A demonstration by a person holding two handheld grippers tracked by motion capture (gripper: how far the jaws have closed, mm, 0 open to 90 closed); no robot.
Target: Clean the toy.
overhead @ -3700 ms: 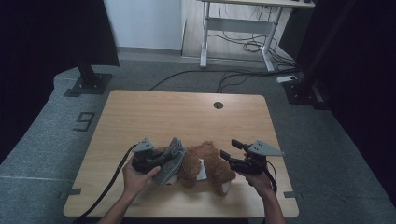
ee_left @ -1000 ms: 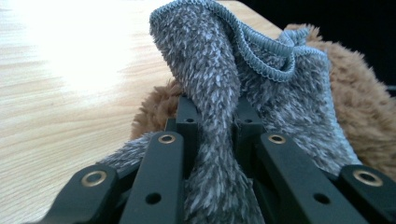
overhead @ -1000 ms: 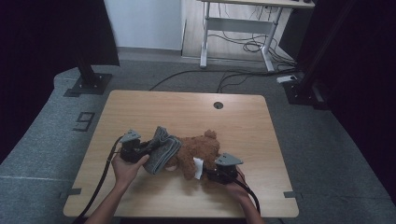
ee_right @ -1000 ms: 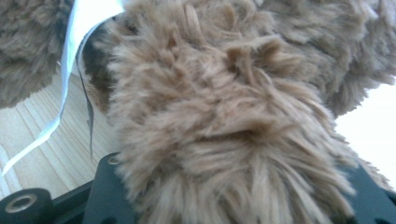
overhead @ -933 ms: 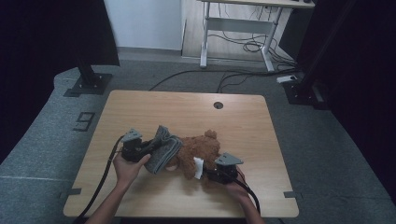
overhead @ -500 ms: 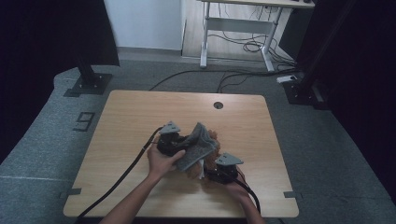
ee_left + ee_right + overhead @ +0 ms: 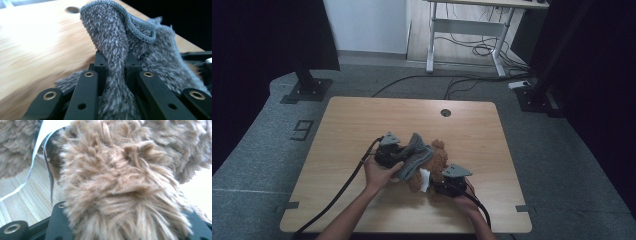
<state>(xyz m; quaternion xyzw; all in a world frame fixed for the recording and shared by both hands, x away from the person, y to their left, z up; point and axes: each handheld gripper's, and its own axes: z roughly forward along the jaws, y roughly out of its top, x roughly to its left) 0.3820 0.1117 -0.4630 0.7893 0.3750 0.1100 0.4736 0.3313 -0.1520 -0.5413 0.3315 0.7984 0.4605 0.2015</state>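
Observation:
A brown plush toy (image 7: 438, 161) lies on the wooden table (image 7: 362, 125), right of the middle. A white tag (image 7: 425, 180) sticks out at its near side. My left gripper (image 7: 403, 156) is shut on a grey fuzzy cloth (image 7: 416, 153), which drapes against the toy's left side. In the left gripper view the cloth (image 7: 117, 47) is pinched between the jaws of the left gripper (image 7: 115, 62) and folds over above them. My right gripper (image 7: 439, 188) is shut on the toy's near end. In the right gripper view, brown fur (image 7: 120, 182) bulges between the jaws, beside the tag (image 7: 43, 137).
A round cable hole (image 7: 445, 112) sits near the table's far edge. A black cable (image 7: 337, 195) trails from the left gripper toward the near left corner. Bare wood lies at the back and left. Stand feet and a desk frame are on the floor beyond.
My left gripper has carried the grey cloth to the right, from left of the toy up against it. The right gripper and the toy have stayed put.

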